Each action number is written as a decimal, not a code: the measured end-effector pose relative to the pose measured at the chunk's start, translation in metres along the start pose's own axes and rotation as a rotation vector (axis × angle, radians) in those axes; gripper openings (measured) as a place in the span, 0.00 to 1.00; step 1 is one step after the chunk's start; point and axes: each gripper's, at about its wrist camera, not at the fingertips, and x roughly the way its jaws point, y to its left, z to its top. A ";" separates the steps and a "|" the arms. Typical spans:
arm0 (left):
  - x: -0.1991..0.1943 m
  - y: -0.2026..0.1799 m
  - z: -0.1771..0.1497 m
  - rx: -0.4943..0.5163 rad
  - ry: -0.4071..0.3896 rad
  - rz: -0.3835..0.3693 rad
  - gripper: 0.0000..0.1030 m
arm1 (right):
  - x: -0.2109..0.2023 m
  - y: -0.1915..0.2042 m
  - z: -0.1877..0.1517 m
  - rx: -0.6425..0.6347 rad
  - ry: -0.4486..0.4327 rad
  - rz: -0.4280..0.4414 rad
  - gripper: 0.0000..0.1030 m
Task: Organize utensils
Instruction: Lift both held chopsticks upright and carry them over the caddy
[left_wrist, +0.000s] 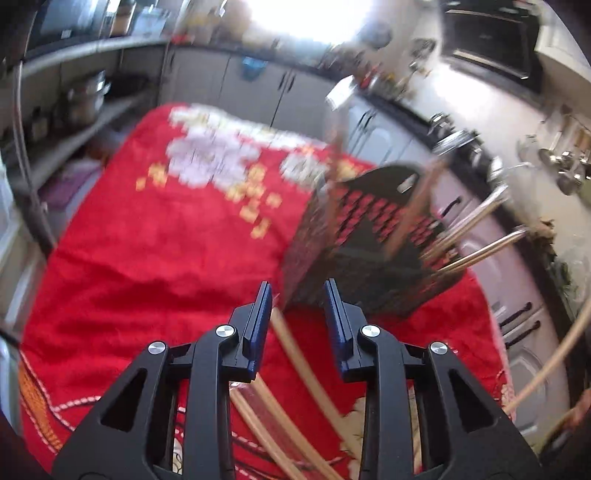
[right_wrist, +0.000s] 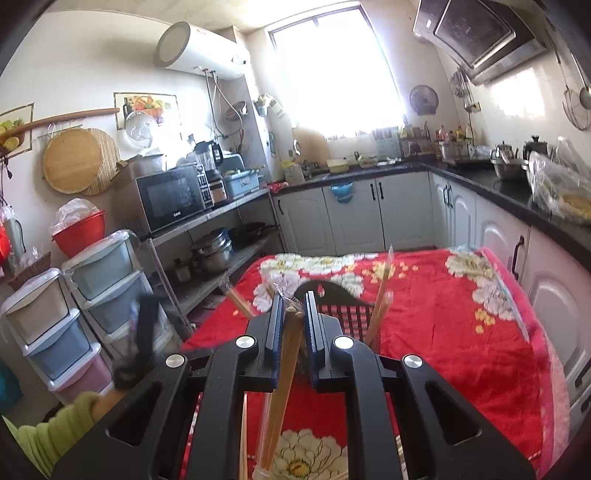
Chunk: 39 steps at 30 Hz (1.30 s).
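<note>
The step in hand looks like feeding chopsticks into the black basket (left_wrist: 369, 236), which stands on the red floral cloth (left_wrist: 147, 240) covering the worktop.

The right hand-held gripper (right_wrist: 294, 325) is nearly closed on a pair of wooden chopsticks (right_wrist: 284, 369), tips pointing towards the basket just ahead of it. To do this well, I would keep the grip firm, bring the tips over the basket's rim, tilt them upright, and only then let go, so they drop in rather than glance off the wall.

The left hand-held gripper (left_wrist: 298, 314) has its jaws apart and grips nothing. Loose chopsticks (left_wrist: 295, 362) lie on the cloth under it, on the near side of the basket; whether the pads touch any I cannot tell through the blur.

The basket is perforated, with red cloth showing through its holes. Several chopsticks (left_wrist: 476, 251) already stand in it, leaning out over its rim at different angles. What else it holds is too blurred to say.
</note>
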 end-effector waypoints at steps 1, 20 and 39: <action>0.006 0.004 -0.002 -0.006 0.018 0.001 0.25 | 0.000 0.001 0.005 -0.007 -0.010 -0.001 0.11; 0.097 0.007 -0.015 0.017 0.197 0.119 0.27 | 0.031 -0.024 0.094 -0.056 -0.163 -0.048 0.11; -0.029 -0.011 0.014 0.021 -0.062 -0.094 0.03 | 0.067 -0.039 0.109 -0.052 -0.191 -0.055 0.11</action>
